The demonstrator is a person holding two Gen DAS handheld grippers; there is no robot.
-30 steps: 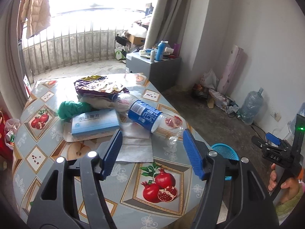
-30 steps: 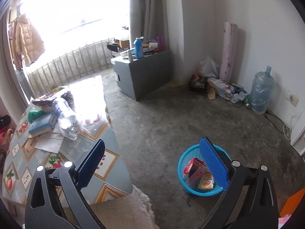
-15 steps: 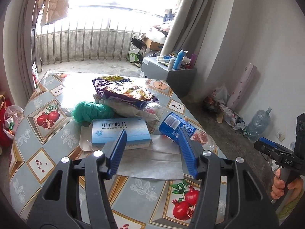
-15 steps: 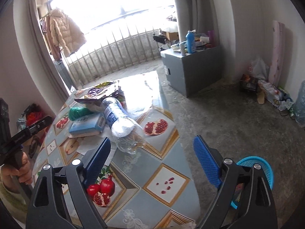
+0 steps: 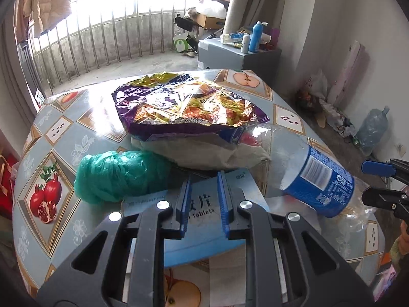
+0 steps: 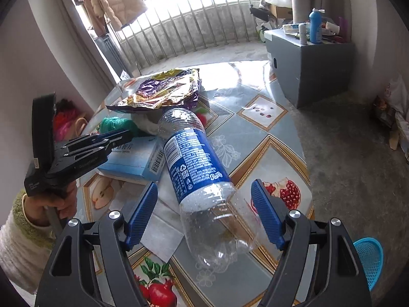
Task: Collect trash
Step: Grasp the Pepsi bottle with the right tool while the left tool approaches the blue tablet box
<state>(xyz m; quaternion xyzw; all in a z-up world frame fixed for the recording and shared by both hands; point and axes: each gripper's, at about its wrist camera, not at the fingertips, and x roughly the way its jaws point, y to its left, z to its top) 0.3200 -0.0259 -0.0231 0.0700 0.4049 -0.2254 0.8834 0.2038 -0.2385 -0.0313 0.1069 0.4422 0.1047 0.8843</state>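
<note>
On a fruit-patterned table (image 6: 268, 138), a clear Pepsi bottle (image 6: 196, 168) lies between the right gripper (image 6: 204, 215)'s closing jaws, pads not yet touching it. The left gripper (image 5: 203, 202), jaws closing, nearly together, hovers over a blue box (image 5: 204, 230) printed "Tablets", gripping nothing.

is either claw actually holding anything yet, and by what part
Nothing is held. The right claw straddles the clear lower body of the plastic bottle, closing, its pads not touching it. The left claw is closing above the blue box, nothing between.
</note>
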